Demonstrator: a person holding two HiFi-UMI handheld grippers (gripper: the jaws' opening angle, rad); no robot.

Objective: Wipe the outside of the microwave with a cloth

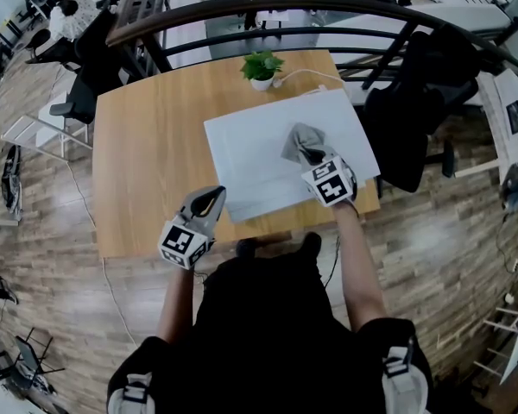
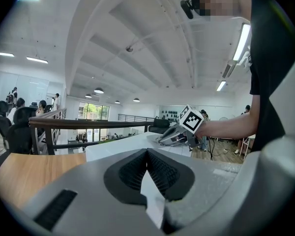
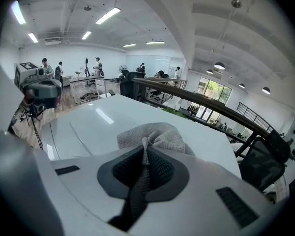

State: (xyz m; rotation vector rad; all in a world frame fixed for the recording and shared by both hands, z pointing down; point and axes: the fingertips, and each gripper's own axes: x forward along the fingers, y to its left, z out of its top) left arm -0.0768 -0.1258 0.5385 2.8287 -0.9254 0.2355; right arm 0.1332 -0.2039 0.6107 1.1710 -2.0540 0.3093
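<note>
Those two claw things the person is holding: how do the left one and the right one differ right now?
The right gripper is clamped on a grey cloth; the left gripper has its jaws together with no cloth in them. The right gripper is over the top of the white microwave; the left gripper is held off it, beside its near left corner. Both carry a marker cube.

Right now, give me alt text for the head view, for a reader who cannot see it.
From above: the right gripper holds a grey cloth on top of a white microwave on a wooden table. The left gripper hangs shut and empty beside its near left corner.
</note>
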